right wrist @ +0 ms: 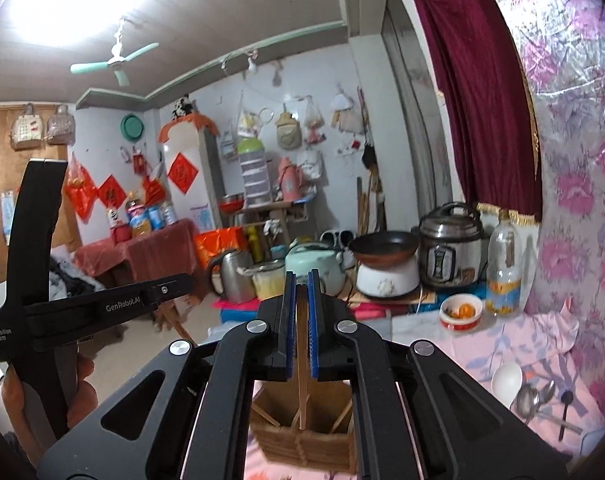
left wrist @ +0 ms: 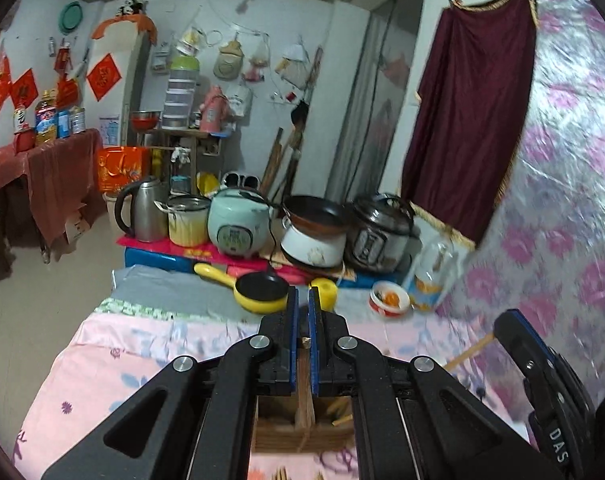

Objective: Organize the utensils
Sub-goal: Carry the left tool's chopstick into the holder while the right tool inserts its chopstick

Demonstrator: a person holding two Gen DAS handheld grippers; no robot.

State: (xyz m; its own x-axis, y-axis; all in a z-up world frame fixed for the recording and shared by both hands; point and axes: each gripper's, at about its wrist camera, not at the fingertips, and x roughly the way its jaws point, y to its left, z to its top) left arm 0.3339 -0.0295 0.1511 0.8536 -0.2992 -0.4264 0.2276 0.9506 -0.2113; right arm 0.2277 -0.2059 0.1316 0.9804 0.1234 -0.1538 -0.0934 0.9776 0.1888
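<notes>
A wooden utensil box [left wrist: 302, 424] with a middle divider stands on the pink floral cloth [left wrist: 122, 360]. My left gripper [left wrist: 302, 300] is shut on the box's divider. My right gripper [right wrist: 301, 284] is shut on a wooden chopstick [right wrist: 301, 396] whose lower end hangs over the box [right wrist: 302, 436], which holds several chopsticks. The right gripper's body [left wrist: 542, 380] shows at the right of the left wrist view with the chopstick [left wrist: 468, 354] sticking out. A white spoon [right wrist: 506, 380], metal spoons [right wrist: 536, 396] and a black spoon [right wrist: 564, 412] lie on the cloth at the right.
At the far end stand a yellow pan [left wrist: 258, 290], a yellow cup [left wrist: 326, 292], a bowl of food [left wrist: 390, 298], a bottle [left wrist: 432, 272], cookers [left wrist: 378, 236], a pot [left wrist: 188, 220] and a kettle [left wrist: 140, 208]. A floral foil wall [left wrist: 562, 200] runs along the right.
</notes>
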